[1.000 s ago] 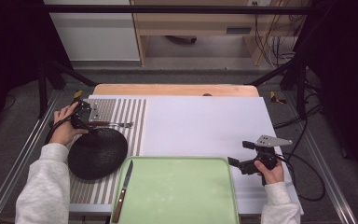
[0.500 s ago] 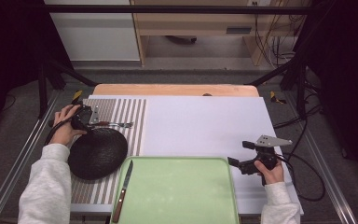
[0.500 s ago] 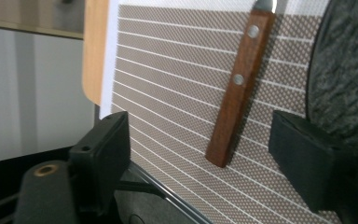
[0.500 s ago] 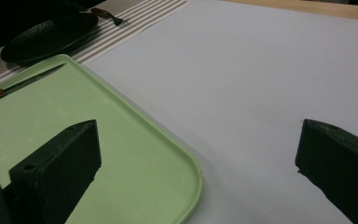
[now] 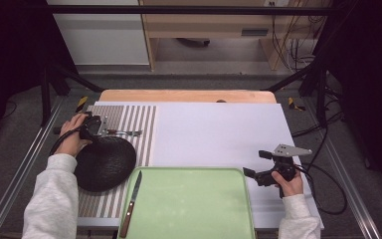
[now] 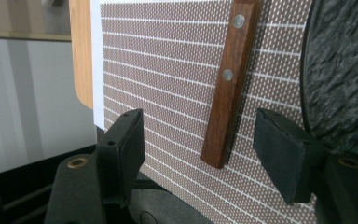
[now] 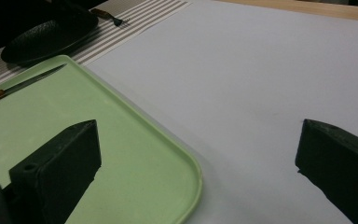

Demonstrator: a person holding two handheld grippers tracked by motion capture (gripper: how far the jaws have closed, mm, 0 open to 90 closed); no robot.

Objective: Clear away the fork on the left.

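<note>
Striped mat (image 6: 168, 70): rivets on fork handle (image 6: 226, 88), seemingly ungripped between left tongs (image 6: 205, 149).

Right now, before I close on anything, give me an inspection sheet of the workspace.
Surface: white sheet, striped mat at left.
Job's things: fork on mat beside black plate.
Clutter: green tray, knife at its left edge.
Grippers: left gripper jaws have just been closing, fork handle between them, untouched; right gripper open above sheet by tray.
Cables: cable trails from right gripper.
Surroundings: wooden shelf behind.
</note>
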